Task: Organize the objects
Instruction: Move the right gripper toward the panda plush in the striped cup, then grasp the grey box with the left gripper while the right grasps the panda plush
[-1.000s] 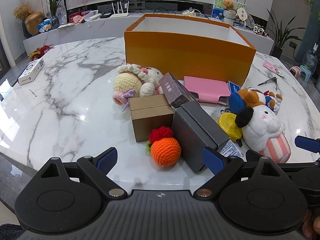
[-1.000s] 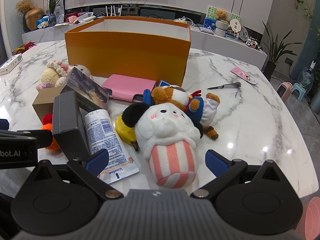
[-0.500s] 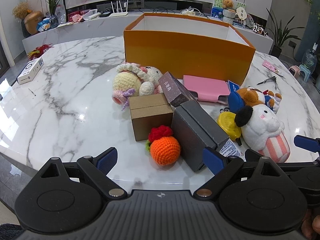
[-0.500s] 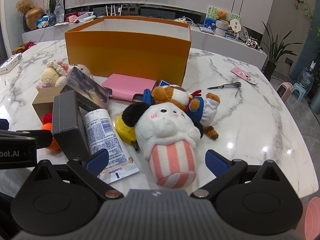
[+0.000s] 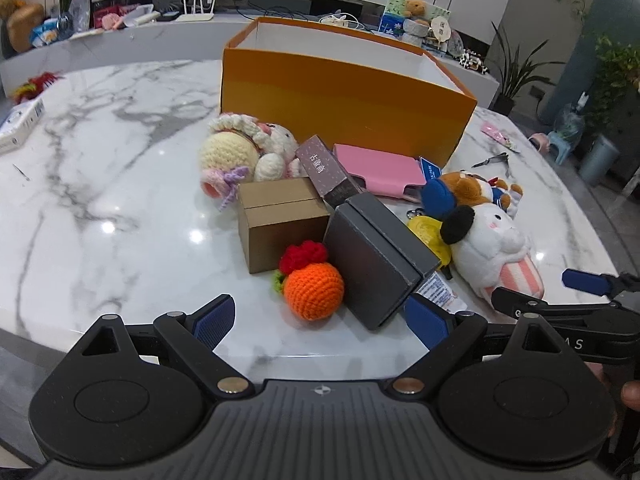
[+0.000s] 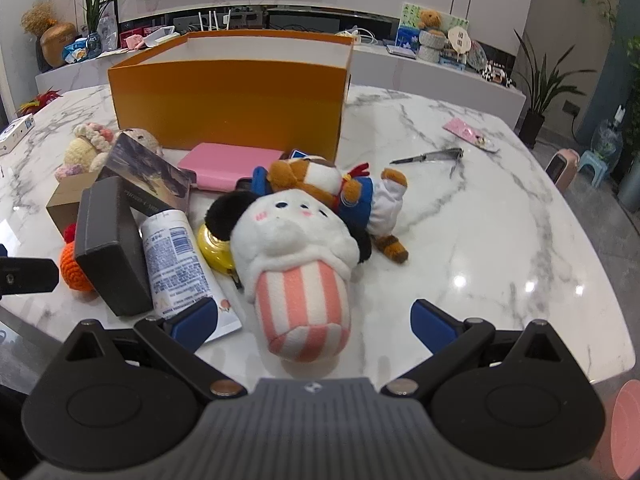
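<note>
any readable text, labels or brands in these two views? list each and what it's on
"A S": white letters on the right gripper's arm, in the left wrist view; the rest is cut off.
Chinese characters on the mauve carton: printed large, but I cannot read them reliably.
Fine print and barcode on the white tube: too small to read.
Print on the white box at the table's left edge: too blurred.
Dark picture box: lettering illegible.

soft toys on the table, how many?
4, maybe more hidden. Crochet doll left of the pile before the orange box; crochet orange at the front; white striped plush nearest the right gripper; brown-and-blue plush behind it.
</note>
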### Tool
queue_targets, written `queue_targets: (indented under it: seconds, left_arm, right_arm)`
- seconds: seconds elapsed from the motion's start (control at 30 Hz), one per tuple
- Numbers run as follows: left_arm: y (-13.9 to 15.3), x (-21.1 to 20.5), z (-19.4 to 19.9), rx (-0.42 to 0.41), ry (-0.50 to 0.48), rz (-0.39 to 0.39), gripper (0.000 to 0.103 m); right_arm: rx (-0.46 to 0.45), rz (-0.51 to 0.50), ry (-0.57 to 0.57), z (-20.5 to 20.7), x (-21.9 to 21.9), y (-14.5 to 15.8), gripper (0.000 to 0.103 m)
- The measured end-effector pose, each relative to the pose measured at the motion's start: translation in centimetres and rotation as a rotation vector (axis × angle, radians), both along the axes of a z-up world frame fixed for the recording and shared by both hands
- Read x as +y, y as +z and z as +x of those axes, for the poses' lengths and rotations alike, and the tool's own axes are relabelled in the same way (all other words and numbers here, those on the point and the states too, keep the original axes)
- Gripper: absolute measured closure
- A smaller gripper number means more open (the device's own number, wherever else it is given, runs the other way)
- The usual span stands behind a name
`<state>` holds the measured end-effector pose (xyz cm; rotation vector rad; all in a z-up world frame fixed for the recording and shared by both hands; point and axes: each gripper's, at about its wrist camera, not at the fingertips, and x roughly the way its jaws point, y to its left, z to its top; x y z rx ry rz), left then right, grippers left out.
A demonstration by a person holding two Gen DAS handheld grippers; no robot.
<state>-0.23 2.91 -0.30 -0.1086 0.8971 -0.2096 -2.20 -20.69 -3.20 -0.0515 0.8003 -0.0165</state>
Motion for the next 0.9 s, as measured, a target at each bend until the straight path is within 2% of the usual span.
queue_targets:
  seconds: [0.1,0.2,0.27,0.37,0.57,0.73,0.9]
  left_arm:
    - [-0.1,-0.2,0.4,-0.008,-0.001,-0.054,0.0]
    - [0.0,-1.0,0.7,-0.006,-0.027,-0.151,0.0]
    - [0.0,-1.9,0.9,-0.024,-0.045,-0.175,0.0]
    - [-0.3,-3.2,1.6,-0.047,-0.039,-0.17,0.0]
    - [-1.6,-4.0,2.9,-0.029,0.009,-0.18,0.0]
    - [-1.8,-5.0,3.2,-0.055,0.011,-0.129,0.0]
    - [-2.0,-5.3,3.4,-0.076,0.015,-0.104,0.011]
  right_arm:
    - [-0.001,0.006,0.003,0.1,-0.1,0.0,0.001]
    - [0.005,-0.005,0.002,0.2,-0.2,-0.2,0.001]
    - [0.005,-0.009,-0.006,0.2,-0.5,-0.2,0.001]
    - [0.004,-0.021,-0.015,0.1,-0.7,-0.1,0.001]
    - [0.008,-0.029,-0.012,0.3,-0.9,-0.6,0.001]
    - [0.007,-0.047,-0.015,1.0,-0.9,-1.2,0.001]
    - [-0.009,-0.042,0.032,1.7,-0.5,-1.5,0.001]
